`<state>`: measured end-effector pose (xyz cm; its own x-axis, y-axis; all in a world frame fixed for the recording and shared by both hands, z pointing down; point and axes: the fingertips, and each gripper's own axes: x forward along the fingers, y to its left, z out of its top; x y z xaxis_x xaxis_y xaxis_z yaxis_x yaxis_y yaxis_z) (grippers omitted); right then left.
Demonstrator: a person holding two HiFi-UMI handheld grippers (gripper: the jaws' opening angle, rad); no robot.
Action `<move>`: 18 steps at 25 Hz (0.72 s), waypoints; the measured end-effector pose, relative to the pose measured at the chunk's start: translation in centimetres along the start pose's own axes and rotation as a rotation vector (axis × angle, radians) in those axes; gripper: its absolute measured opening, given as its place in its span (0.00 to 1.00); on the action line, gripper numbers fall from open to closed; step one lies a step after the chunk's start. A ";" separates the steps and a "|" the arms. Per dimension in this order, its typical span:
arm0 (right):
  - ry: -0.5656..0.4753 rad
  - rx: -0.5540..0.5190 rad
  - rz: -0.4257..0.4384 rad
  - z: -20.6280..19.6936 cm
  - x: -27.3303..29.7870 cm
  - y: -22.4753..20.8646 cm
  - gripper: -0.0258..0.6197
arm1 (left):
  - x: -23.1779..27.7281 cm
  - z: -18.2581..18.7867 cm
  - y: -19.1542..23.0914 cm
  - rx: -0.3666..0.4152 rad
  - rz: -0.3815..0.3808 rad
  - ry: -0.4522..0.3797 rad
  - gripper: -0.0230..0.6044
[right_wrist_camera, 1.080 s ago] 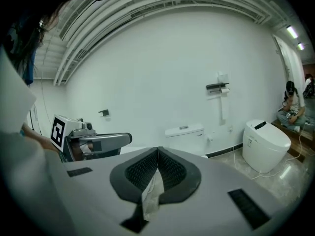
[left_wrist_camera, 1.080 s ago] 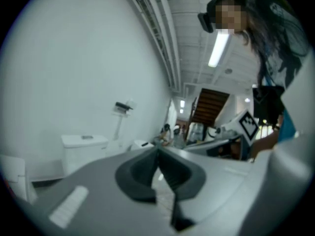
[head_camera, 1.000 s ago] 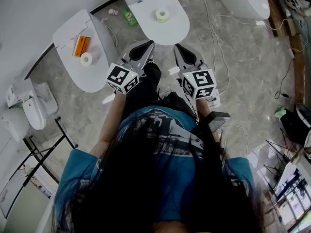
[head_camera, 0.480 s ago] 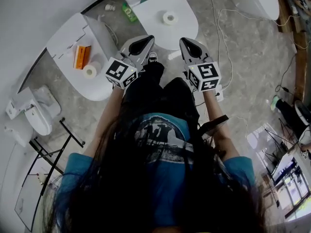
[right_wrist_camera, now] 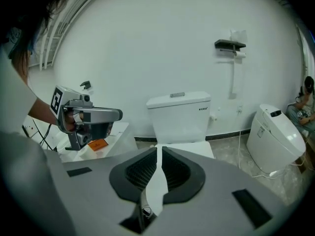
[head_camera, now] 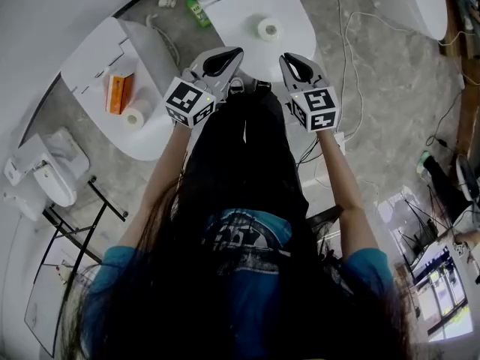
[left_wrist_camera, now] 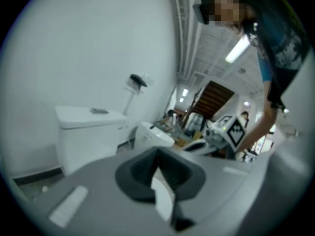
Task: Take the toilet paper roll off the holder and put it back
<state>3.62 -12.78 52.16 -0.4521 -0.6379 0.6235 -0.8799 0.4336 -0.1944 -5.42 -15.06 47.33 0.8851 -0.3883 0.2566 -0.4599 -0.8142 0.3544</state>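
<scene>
In the right gripper view a dark wall holder [right_wrist_camera: 229, 44] hangs high on the white wall, right of the toilet tank [right_wrist_camera: 179, 114], with a white toilet paper roll [right_wrist_camera: 239, 54] under it. The left gripper view also has the holder [left_wrist_camera: 138, 80] far off on the wall. Both grippers are held out in front of the person, well short of the holder. My left gripper [head_camera: 231, 53] is shut and empty. Beside it, my right gripper [head_camera: 289, 57] also has its jaws together with nothing between them.
A toilet with a closed lid [head_camera: 289, 10] stands straight ahead, a loose paper roll [head_camera: 268, 28] on it. To the left is another toilet [head_camera: 94, 58] with an orange box [head_camera: 116, 92] and a roll [head_camera: 135, 116]. A green bottle [head_camera: 196, 10] and cables [head_camera: 352, 58] lie on the floor.
Both grippers have moved forward and apart from the body as the arms stretched out toward the toilet. The jaws stayed shut.
</scene>
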 end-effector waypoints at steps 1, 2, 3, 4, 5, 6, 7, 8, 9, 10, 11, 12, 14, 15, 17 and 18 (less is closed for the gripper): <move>0.009 -0.001 0.003 -0.6 0.9 -0.5 0.05 | 0.4 -0.6 0.5 -0.004 0.002 0.007 0.02; 0.016 0.001 0.004 -1.3 1.8 -1.1 0.06 | 0.9 -1.2 0.9 -0.008 0.004 0.014 0.02; 0.024 0.007 0.006 -1.9 2.6 -1.7 0.06 | 1.3 -1.8 1.3 -0.014 0.008 0.020 0.02; 0.033 0.017 0.010 -2.6 3.4 -2.2 0.08 | 1.7 -2.4 1.7 -0.019 0.011 0.024 0.02; 0.043 0.031 0.019 -3.2 4.2 -2.6 0.21 | 2.1 -2.9 2.1 -0.022 0.015 0.029 0.02; 0.051 0.043 0.028 -3.9 4.9 -3.0 0.28 | 2.4 -3.4 2.6 -0.024 0.018 0.034 0.02; 0.059 0.051 0.036 -4.7 5.6 -3.3 0.28 | 2.8 -3.9 2.9 -0.025 0.021 0.038 0.02; 0.067 0.051 0.041 -5.5 6.3 -3.6 0.30 | 3.2 -4.4 3.3 -0.025 0.024 0.042 0.03; 0.076 0.043 0.043 -6.4 6.9 -3.9 0.33 | 3.6 -4.8 3.6 -0.026 0.028 0.045 0.03; 0.087 0.028 0.041 -7.5 7.6 -4.2 0.37 | 4.0 -5.2 3.8 -0.029 0.032 0.045 0.04; 0.099 0.010 0.038 -8.5 8.4 -4.6 0.41 | 4.5 -5.6 4.1 -0.034 0.037 0.044 0.04; 0.110 -0.008 0.033 -9.5 9.2 -5.0 0.44 | 4.9 -6.1 4.3 -0.040 0.042 0.041 0.04; 0.127 -0.030 0.020 -11.6 10.9 -5.6 0.52 | 5.7 -7.2 4.7 -0.051 0.049 0.042 0.04; 0.136 -0.033 0.012 -12.6 11.9 -5.9 0.55 | 6.1 -7.9 4.8 -0.055 0.050 0.046 0.04; 0.159 -0.027 -0.010 -14.8 13.7 -6.6 0.60 | 6.9 -9.2 5.0 -0.061 0.048 0.059 0.04; 0.168 -0.020 -0.024 -15.7 14.5 -7.1 0.61 | 7.3 -9.8 5.0 -0.064 0.046 0.065 0.04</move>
<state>5.59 -15.14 74.46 -0.3986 -0.5339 0.7457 -0.8864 0.4330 -0.1638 -1.92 -17.74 59.79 0.8576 -0.3936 0.3311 -0.5051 -0.7663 0.3972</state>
